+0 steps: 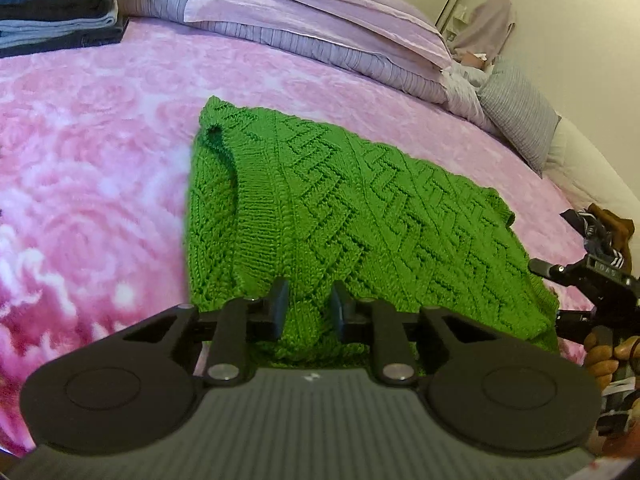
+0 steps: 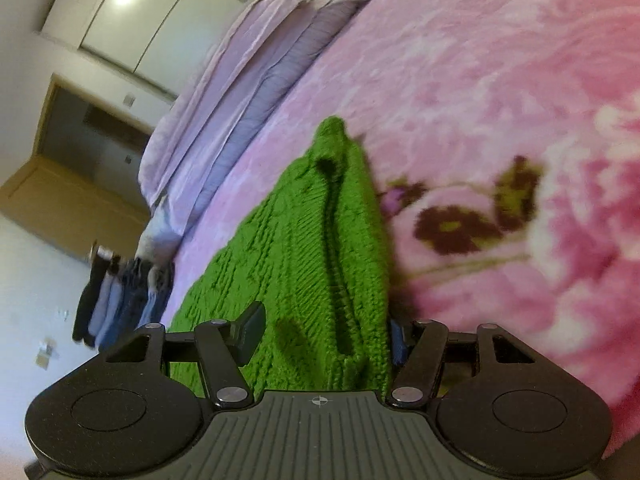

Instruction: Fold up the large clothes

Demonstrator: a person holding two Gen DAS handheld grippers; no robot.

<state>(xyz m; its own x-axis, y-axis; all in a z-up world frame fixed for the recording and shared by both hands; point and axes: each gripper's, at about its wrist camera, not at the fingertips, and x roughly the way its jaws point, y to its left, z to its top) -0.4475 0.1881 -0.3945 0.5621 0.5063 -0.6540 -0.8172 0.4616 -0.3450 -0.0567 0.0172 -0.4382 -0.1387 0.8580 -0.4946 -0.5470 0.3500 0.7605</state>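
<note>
Green cable-knit sweater (image 1: 340,208) on a pink rose-patterned blanket (image 1: 100,140).

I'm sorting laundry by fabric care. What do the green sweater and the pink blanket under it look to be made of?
Green sweater: a chunky knit, probably wool or acrylic yarn, matte. Raised cable and zigzag stitches and a ribbed band show clearly.
Pink blanket: likely plush fleece, probably synthetic. Its surface looks fuzzy and soft, with a blurred printed rose pattern. Neither fibre can be confirmed by sight.

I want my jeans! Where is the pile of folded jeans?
In the left wrist view, the folded jeans sit at the top left on the pink blanket, beside the purple pillows.
</note>
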